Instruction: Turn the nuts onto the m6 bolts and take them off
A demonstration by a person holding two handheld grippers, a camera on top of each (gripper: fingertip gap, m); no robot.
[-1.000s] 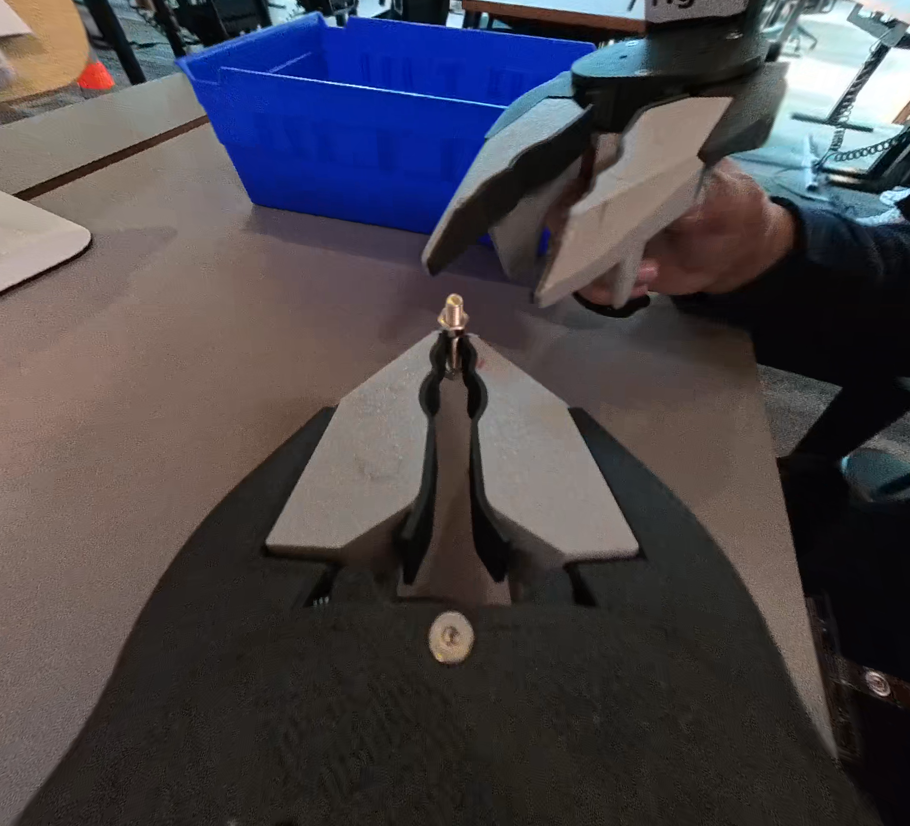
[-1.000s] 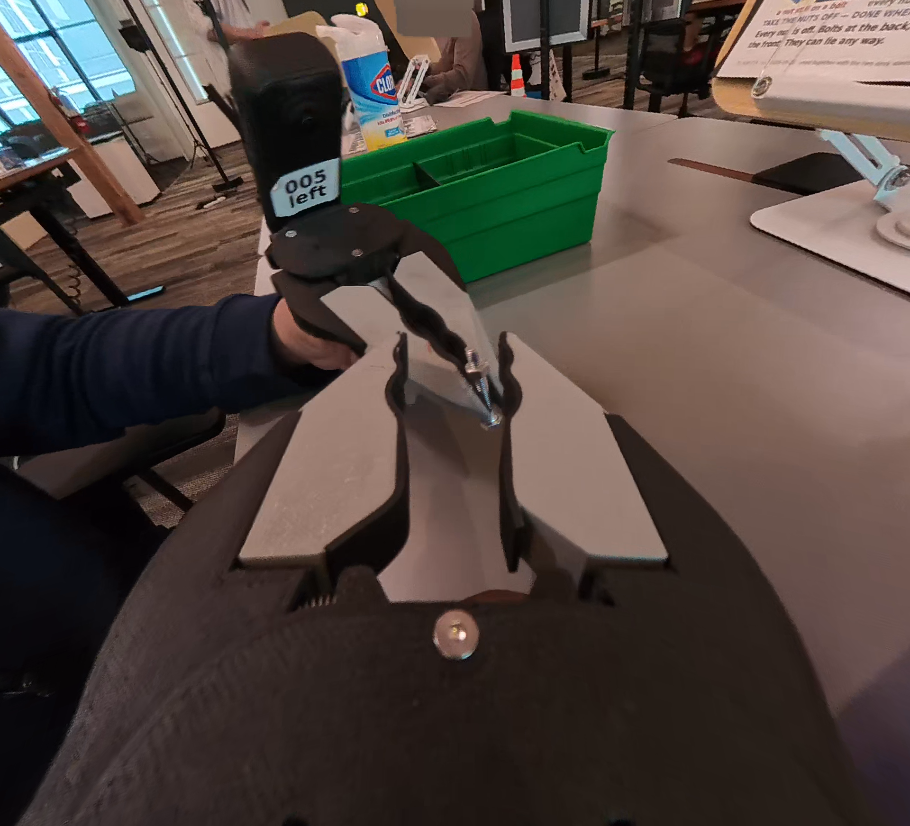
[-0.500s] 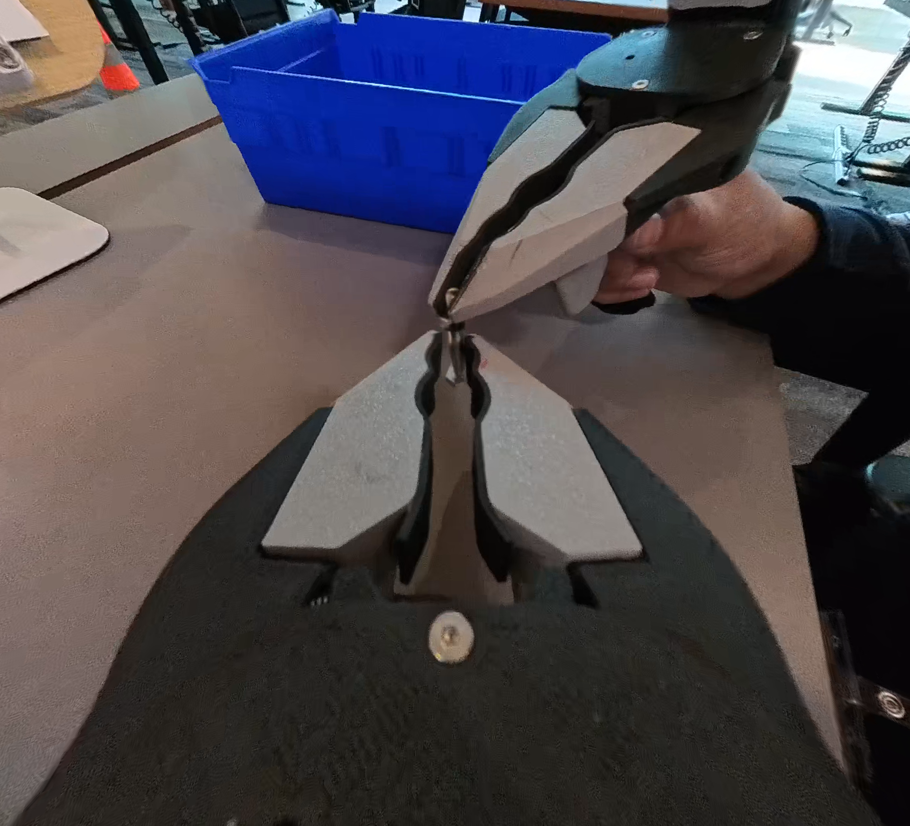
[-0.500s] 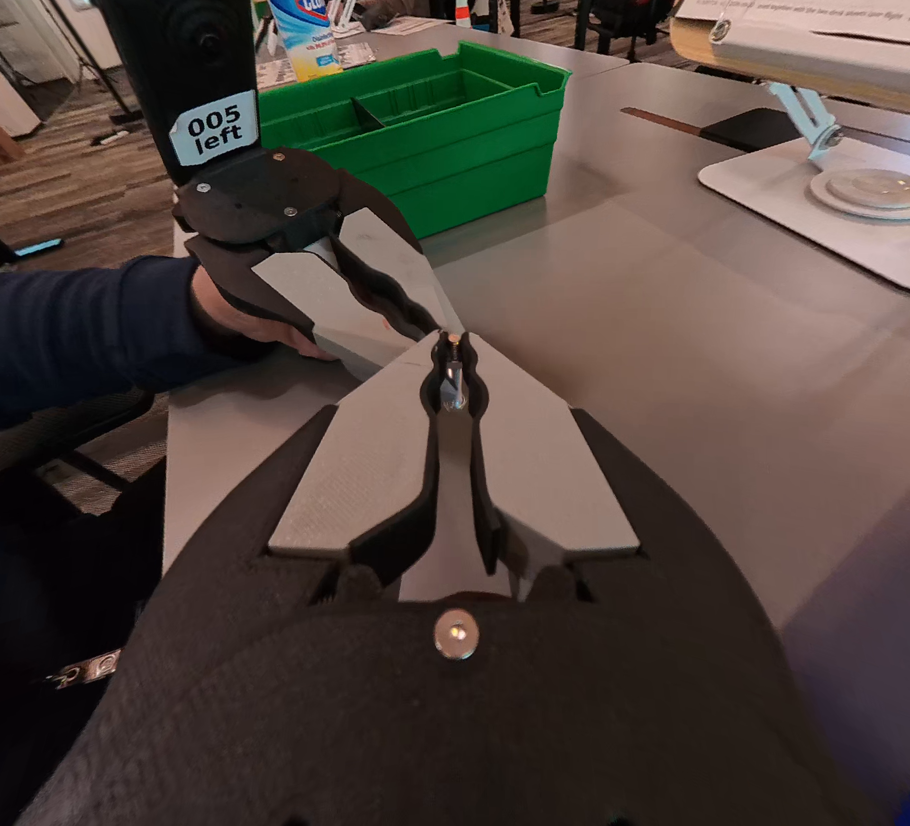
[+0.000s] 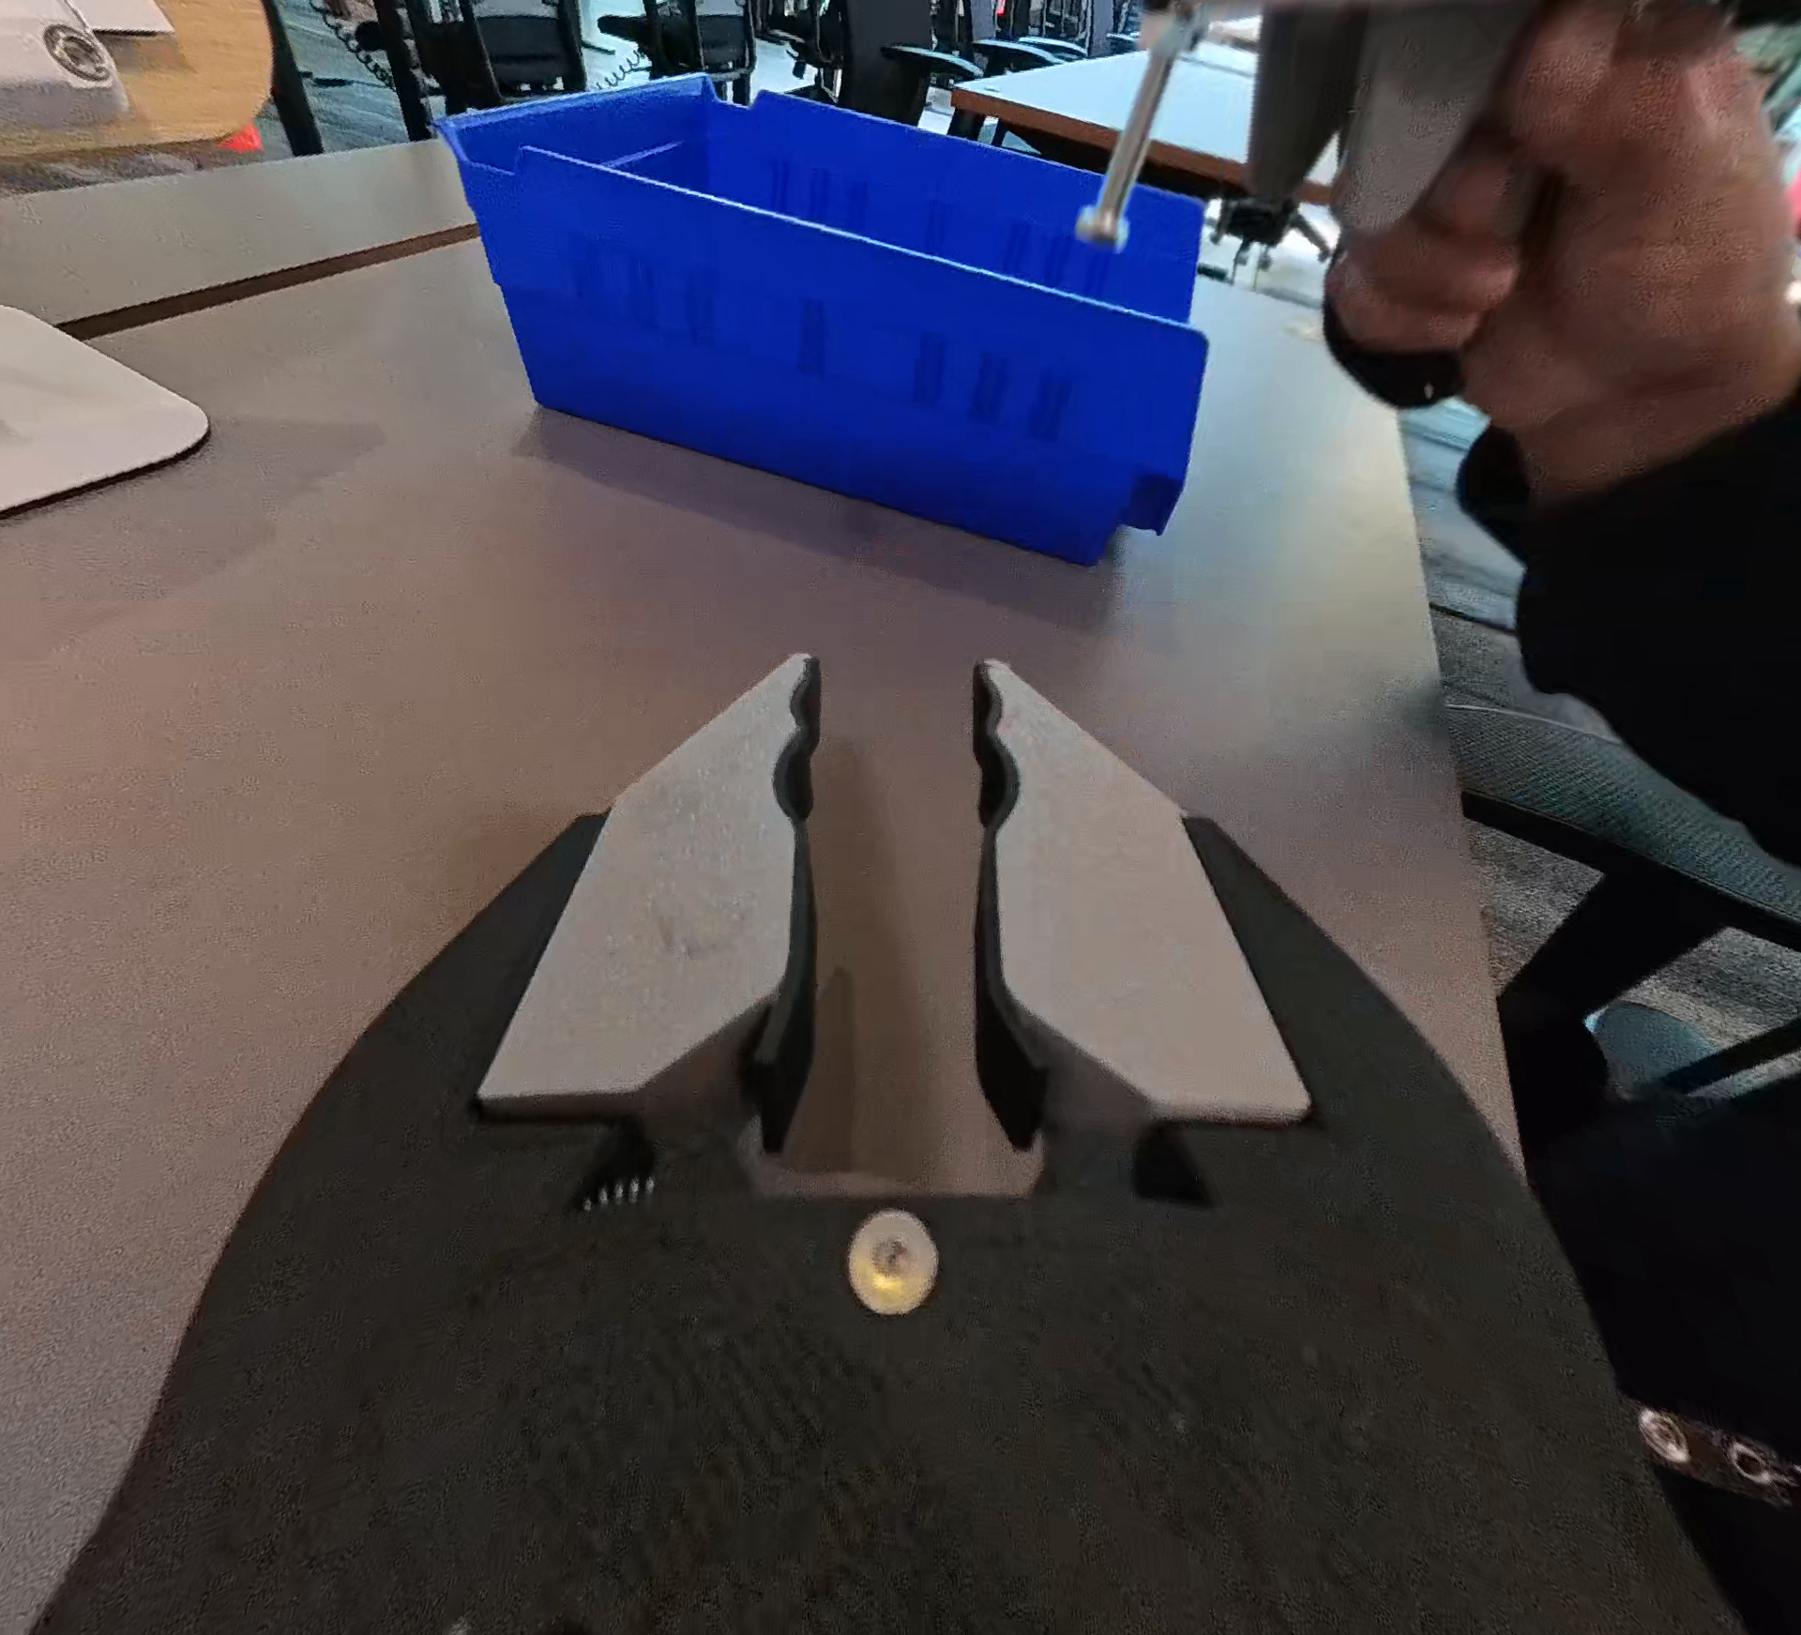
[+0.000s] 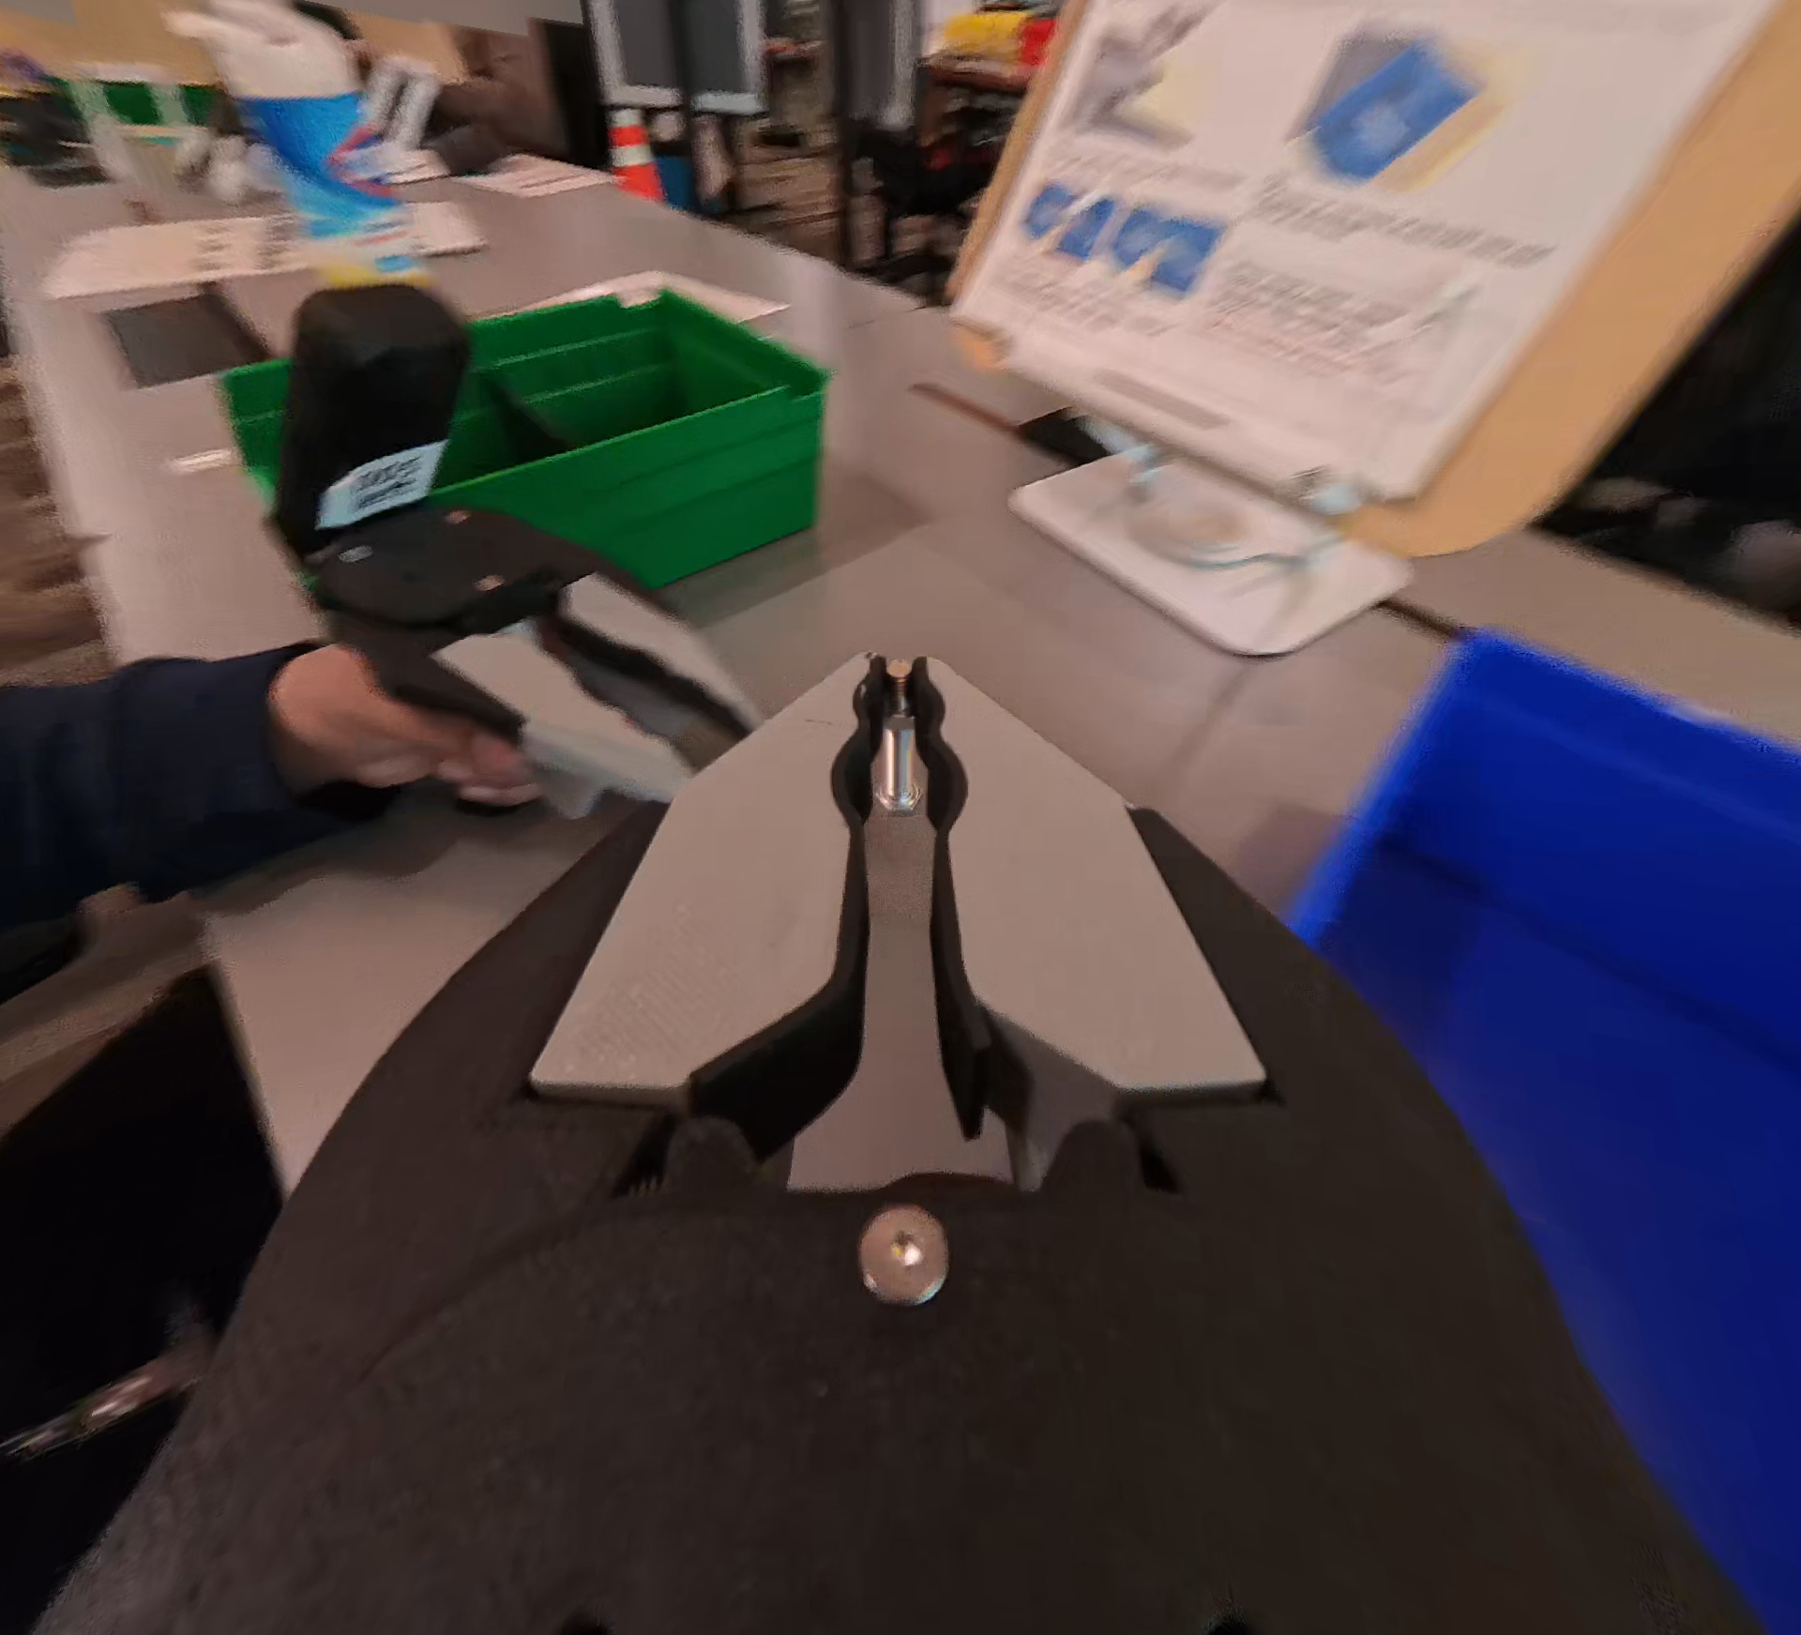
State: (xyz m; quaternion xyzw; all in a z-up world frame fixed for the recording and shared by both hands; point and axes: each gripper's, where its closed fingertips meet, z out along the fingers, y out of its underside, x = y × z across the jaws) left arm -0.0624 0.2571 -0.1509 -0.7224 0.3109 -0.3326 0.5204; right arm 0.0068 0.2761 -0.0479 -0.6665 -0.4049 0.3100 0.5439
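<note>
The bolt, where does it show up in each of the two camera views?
Left wrist view: bolt upper right, hanging from the right hand-held gripper, over the blue bin.
Right wrist view: bolt centre, clamped between that gripper's fingertips.
Shared landmark: the blue bin, at right there.

bolt | silver, shiny | clamped lengthwise between right tongs tips | above blue bin

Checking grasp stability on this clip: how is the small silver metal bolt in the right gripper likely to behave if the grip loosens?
The small silver metal bolt looks smooth and round-shanked, so it would probably slip easily and roll on the grey table. It is likely rigid and light, pinched only near the right gripper tips.
</note>
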